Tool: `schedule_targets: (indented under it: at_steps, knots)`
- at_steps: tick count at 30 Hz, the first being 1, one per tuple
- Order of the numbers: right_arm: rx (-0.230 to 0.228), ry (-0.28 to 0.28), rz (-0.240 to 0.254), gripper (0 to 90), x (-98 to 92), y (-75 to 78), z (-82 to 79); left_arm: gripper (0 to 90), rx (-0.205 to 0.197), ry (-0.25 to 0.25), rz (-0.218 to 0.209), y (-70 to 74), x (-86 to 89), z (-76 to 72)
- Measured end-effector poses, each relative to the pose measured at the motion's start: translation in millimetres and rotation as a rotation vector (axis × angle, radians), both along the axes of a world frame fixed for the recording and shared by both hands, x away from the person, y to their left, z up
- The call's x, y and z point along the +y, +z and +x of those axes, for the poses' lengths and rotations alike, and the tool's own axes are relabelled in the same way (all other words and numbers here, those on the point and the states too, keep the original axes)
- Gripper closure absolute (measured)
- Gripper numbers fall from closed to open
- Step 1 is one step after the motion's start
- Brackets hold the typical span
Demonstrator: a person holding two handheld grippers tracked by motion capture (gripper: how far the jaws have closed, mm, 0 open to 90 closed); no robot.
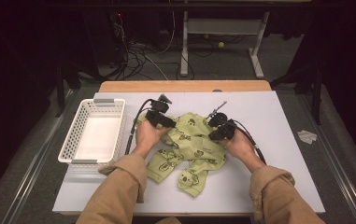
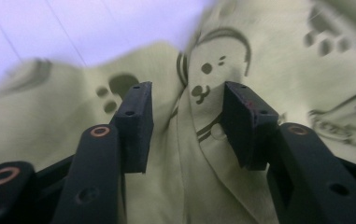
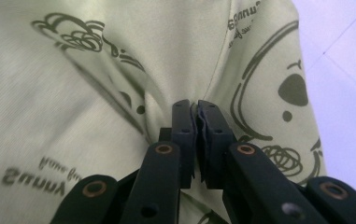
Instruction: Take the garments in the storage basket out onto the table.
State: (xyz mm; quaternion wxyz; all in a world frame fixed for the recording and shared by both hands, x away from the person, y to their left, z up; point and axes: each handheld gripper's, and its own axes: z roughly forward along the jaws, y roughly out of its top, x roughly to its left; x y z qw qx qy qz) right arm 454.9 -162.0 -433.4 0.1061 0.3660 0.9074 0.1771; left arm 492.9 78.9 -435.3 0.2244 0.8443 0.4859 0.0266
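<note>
My right gripper (image 3: 196, 135) clamps a fold of the green garment (image 1: 192, 147) to anchor it beside the white basket (image 1: 93, 133), while my left gripper (image 2: 187, 123) stands apart over the cloth, gripping nothing, to take a fresh hold.

Tan sleeves (image 1: 119, 186) are covering both forearms; black grippers, left (image 1: 159, 119) and right (image 1: 222, 128), are showing copper-ringed screws and trailing black cables.

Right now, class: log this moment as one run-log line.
left gripper: open over garment | right gripper: shut on garment | basket: unused
</note>
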Motion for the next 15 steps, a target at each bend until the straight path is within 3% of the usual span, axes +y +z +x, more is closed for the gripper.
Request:
schedule_targets:
  at_steps: [1, 6, 11, 15]
  knots:
    - [0.005, 0.003, 0.0, 87.4, -0.5, 0.3, -1.2, 47.0, 0.022, -0.004, 0.02, -3.5, -1.3, -0.3]
    - [0.021, 0.008, -0.015, 87.4, -0.8, 1.9, -4.6, 47.5, 0.009, -0.015, 0.047, -5.4, -4.0, -7.7]
    - [-0.024, -0.001, -0.032, 89.0, 2.4, 0.8, -0.6, 69.9, 0.053, -0.022, 0.018, -2.9, -4.0, -4.9]
    - [-0.097, -0.039, -0.025, 89.8, 2.2, 6.5, 7.0, 74.4, -0.046, 0.02, 0.033, 3.0, 2.3, -3.3]
